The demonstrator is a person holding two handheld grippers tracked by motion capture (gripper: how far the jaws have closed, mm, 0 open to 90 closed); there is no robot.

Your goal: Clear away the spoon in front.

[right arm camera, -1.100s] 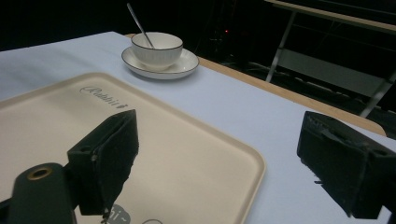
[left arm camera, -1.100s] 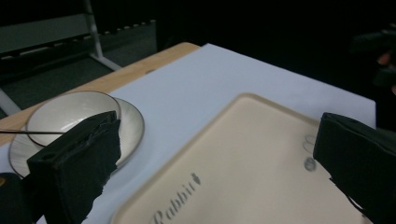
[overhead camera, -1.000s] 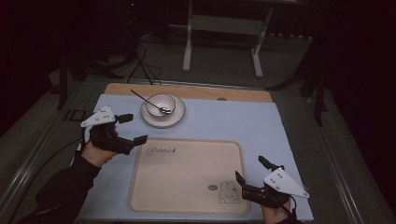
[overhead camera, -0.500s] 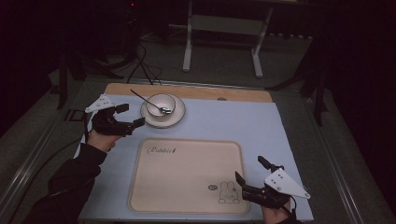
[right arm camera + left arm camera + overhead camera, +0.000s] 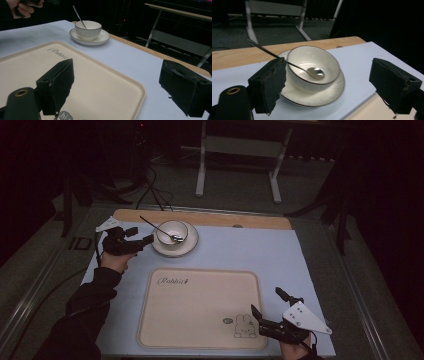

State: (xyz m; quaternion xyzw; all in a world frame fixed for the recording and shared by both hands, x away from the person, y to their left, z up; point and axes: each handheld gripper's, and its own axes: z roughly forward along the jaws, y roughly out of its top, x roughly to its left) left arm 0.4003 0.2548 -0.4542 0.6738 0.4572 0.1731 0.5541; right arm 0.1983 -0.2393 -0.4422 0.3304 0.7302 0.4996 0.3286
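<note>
Your left gripper (image 5: pixel 141 241) hangs wide open and empty beside the saucer (image 5: pixel 325 96) near the table's far left edge; your right gripper (image 5: pixel 270 312), also open and empty, sits at the tray's (image 5: pixel 200 312) near right corner. Glazed bowl (image 5: pixel 312 65) looks slippery and breakable: grip its rim. It holds one spoon (image 5: pixel 312 71).

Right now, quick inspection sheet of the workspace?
Surface: pale blue mat on wooden table.
Job's things: white bowl on saucer, spoon resting in the bowl; empty cream tray with rabbit print.
Clutter: nothing seen.
Grippers: left tongs open, beside the saucer; right tongs open, at the tray's near right corner.
Cables: black cable on the floor behind.
Surroundings: dark room, white stand.
</note>
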